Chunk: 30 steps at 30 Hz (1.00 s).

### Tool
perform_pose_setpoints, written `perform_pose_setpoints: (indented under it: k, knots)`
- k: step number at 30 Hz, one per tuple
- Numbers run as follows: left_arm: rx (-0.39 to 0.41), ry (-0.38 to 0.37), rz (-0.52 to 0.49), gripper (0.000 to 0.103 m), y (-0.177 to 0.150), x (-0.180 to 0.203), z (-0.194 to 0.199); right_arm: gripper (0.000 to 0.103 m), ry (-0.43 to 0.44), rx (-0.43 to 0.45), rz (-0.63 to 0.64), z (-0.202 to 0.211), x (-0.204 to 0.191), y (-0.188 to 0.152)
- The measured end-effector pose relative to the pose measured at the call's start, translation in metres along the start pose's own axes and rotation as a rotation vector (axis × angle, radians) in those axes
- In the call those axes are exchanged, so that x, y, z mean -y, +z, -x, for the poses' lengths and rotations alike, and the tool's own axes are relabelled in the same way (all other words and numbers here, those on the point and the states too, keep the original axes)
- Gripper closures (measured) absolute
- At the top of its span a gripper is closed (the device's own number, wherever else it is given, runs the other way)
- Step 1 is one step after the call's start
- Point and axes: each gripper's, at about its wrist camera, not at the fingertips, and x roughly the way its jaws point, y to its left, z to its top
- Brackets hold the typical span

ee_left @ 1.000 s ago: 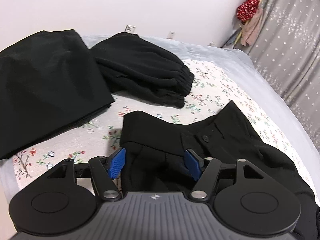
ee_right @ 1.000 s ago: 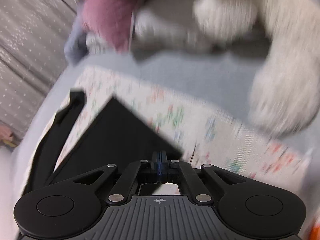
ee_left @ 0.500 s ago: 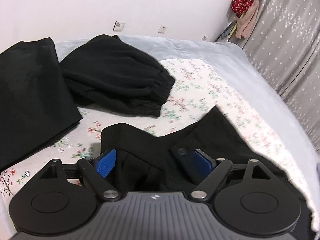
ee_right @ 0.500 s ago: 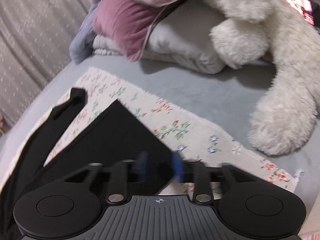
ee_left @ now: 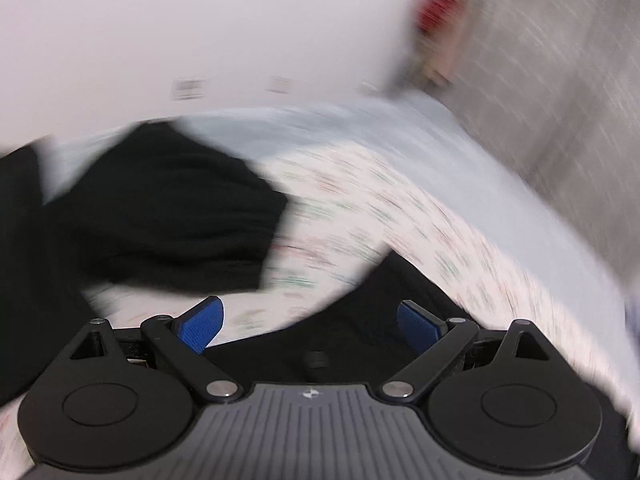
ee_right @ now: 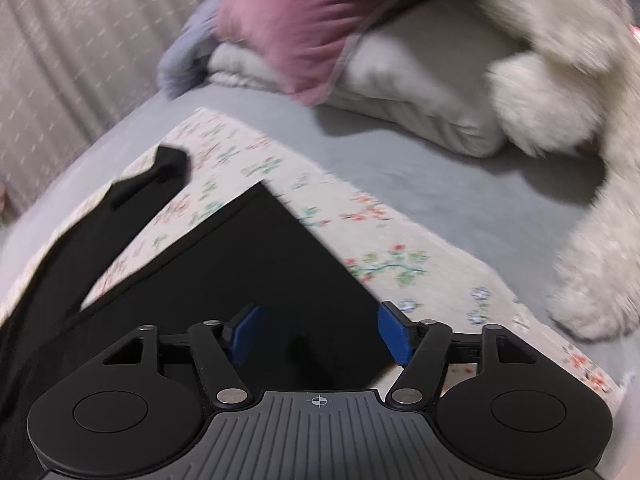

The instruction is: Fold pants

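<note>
Black pants lie on a floral cloth on the bed. In the left wrist view their waist end [ee_left: 360, 320] with a button lies just under my left gripper [ee_left: 308, 322], which is wide open and empty; the view is blurred. In the right wrist view a flat leg [ee_right: 276, 272] runs under my right gripper [ee_right: 320, 334], which is open over the leg's hem corner. The other leg [ee_right: 100, 232] stretches away at the left.
Other black garments [ee_left: 172, 216] lie folded on the far left of the bed. A large white plush toy [ee_right: 580, 120], a pink pillow [ee_right: 296, 28] and a grey pillow [ee_right: 416, 92] sit at the bed's head. Grey curtains [ee_left: 560, 80] hang alongside.
My right gripper has opened from shut, letting go of the leg hem. My left gripper has opened wider and swung, so the waist end now sits lower in its view.
</note>
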Motion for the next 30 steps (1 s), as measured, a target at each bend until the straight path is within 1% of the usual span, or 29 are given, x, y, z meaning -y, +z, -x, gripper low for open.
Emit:
perform_pose_setpoints:
  k: [1, 2, 4, 6, 7, 8, 9, 10, 12, 13, 14, 15, 16, 18, 19, 20, 21, 22, 23, 24, 25, 26, 27, 28, 30]
  knots:
    - [-0.024, -0.009, -0.049, 0.001, 0.002, 0.014, -0.018, 0.037, 0.005, -0.007, 0.029, -0.001, -0.006, -0.002]
    - [-0.039, -0.011, -0.076, 0.001, 0.005, 0.023, -0.033, 0.037, 0.014, -0.014, 0.057, -0.002, -0.011, -0.004]
    - [-0.049, -0.018, -0.115, 0.001, 0.010, 0.040, -0.064, 0.036, 0.035, -0.023, 0.108, -0.003, -0.020, -0.005]
    - [-0.060, -0.018, -0.151, 0.001, 0.018, 0.048, -0.094, 0.035, 0.062, -0.025, 0.132, -0.008, -0.028, 0.002]
    - [-0.075, -0.018, -0.161, 0.001, 0.021, 0.050, -0.106, 0.035, 0.083, -0.020, 0.143, -0.012, -0.034, 0.008]
    - [-0.107, -0.029, -0.171, 0.001, 0.023, 0.052, -0.121, 0.035, 0.101, -0.010, 0.164, -0.018, -0.042, 0.018]
    - [-0.136, -0.049, -0.179, 0.001, 0.024, 0.053, -0.132, 0.035, 0.105, 0.007, 0.200, -0.025, -0.053, 0.030]
    - [-0.147, -0.056, -0.194, 0.001, 0.023, 0.055, -0.137, 0.035, 0.107, 0.029, 0.250, -0.033, -0.067, 0.042]
    - [-0.126, -0.030, -0.258, 0.002, 0.021, 0.067, -0.148, 0.031, 0.123, 0.072, 0.376, -0.054, -0.100, 0.067]
    - [-0.109, -0.016, -0.298, 0.003, 0.021, 0.073, -0.150, 0.031, 0.123, 0.090, 0.442, -0.068, -0.117, 0.079]
    - [-0.097, -0.004, -0.337, 0.010, 0.019, 0.078, -0.154, 0.031, 0.120, 0.107, 0.504, -0.085, -0.135, 0.092]
    - [-0.090, 0.016, -0.369, 0.021, 0.016, 0.084, -0.158, 0.031, 0.111, 0.119, 0.570, -0.103, -0.154, 0.104]
    - [-0.097, 0.023, -0.382, 0.028, 0.015, 0.086, -0.161, 0.031, 0.104, 0.131, 0.651, -0.121, -0.175, 0.113]
    - [-0.128, 0.044, -0.408, 0.049, 0.009, 0.090, -0.172, 0.031, 0.095, 0.149, 0.833, -0.155, -0.215, 0.120]
    - [-0.121, 0.046, -0.424, 0.054, 0.006, 0.092, -0.174, 0.031, 0.109, 0.156, 0.910, -0.171, -0.229, 0.122]
    - [-0.105, 0.038, -0.435, 0.070, 0.005, 0.094, -0.173, 0.031, 0.106, 0.147, 0.962, -0.192, -0.241, 0.127]
    - [-0.088, 0.027, -0.450, 0.077, 0.002, 0.097, -0.172, 0.031, 0.068, 0.119, 0.956, -0.211, -0.245, 0.133]
    - [-0.072, 0.041, -0.467, 0.078, 0.001, 0.100, -0.172, 0.032, 0.032, 0.082, 0.890, -0.231, -0.246, 0.144]
    - [-0.056, 0.060, -0.467, 0.080, 0.002, 0.101, -0.173, 0.039, 0.043, 0.047, 0.811, -0.244, -0.242, 0.153]
    - [-0.038, 0.085, -0.450, 0.082, 0.006, 0.099, -0.175, 0.072, 0.097, 0.012, 0.725, -0.254, -0.236, 0.161]
    - [-0.012, 0.115, -0.431, 0.082, 0.012, 0.097, -0.174, 0.085, 0.126, 0.006, 0.694, -0.257, -0.234, 0.164]
    - [0.024, 0.134, -0.401, 0.082, 0.020, 0.093, -0.171, 0.097, 0.098, 0.051, 0.698, -0.254, -0.235, 0.165]
    - [0.047, 0.131, -0.371, 0.082, 0.026, 0.089, -0.168, 0.097, 0.073, 0.112, 0.686, -0.247, -0.233, 0.166]
    - [0.063, 0.123, -0.356, 0.082, 0.033, 0.087, -0.168, 0.098, 0.082, 0.154, 0.631, -0.237, -0.226, 0.172]
    - [0.079, 0.133, -0.381, 0.082, 0.036, 0.093, -0.172, 0.100, 0.087, 0.223, 0.482, -0.211, -0.206, 0.180]
